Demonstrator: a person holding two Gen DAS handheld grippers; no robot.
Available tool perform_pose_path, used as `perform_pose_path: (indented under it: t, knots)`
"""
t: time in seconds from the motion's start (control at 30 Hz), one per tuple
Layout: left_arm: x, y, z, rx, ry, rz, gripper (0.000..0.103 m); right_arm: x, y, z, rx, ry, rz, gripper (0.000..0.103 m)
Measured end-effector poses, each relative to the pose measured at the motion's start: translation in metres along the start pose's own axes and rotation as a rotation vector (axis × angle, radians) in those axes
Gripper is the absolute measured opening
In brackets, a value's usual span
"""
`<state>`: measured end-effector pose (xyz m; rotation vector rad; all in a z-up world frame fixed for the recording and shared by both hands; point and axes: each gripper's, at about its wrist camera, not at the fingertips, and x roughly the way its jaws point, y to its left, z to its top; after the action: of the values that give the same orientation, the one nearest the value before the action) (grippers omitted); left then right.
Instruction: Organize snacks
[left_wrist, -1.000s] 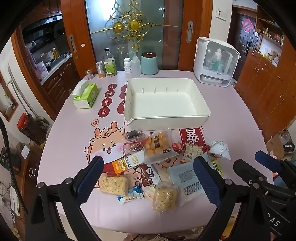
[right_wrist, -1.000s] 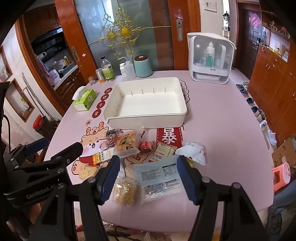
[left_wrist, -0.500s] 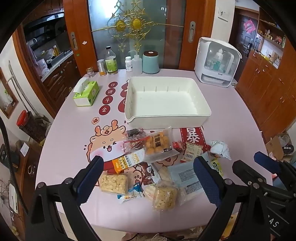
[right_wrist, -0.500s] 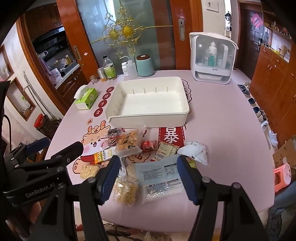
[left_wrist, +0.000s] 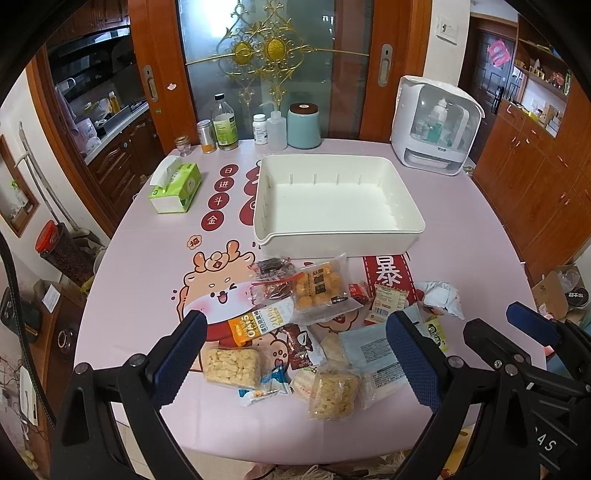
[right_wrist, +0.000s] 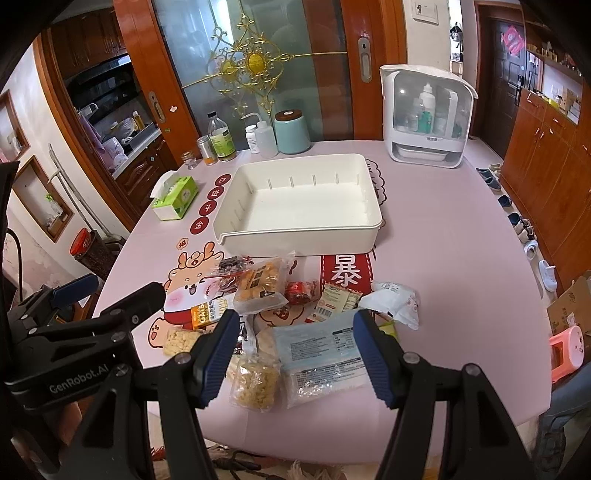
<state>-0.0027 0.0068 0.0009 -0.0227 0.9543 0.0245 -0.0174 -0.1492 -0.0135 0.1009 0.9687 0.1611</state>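
snack packets (left_wrist: 317, 325) loose on tabletop (left_wrist: 147, 280) before empty white bin (left_wrist: 332, 199) | light, crinkly, slippery film; pinch sealed edge | left tool (left_wrist: 295, 354), right tool (right_wrist: 295, 350) both apart, holding nothing

pink table (left_wrist: 140, 280) bears white bin (left_wrist: 338, 236), snack packets (left_wrist: 321, 291), tissue box (left_wrist: 175, 188).
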Motion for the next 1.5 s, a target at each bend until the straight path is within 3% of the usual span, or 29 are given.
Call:
perform_pose_path:
  t: [0.97, 1.5]
  knots:
    - [0.002, 0.012, 0.002, 0.009, -0.008, 0.008, 0.097, 0.002, 0.002, 0.001, 0.004, 0.003, 0.004, 0.065]
    - [0.017, 0.039, 0.003, 0.03, 0.011, 0.004, 0.097, 0.02, 0.027, 0.001, 0.029, 0.025, 0.034, 0.065]
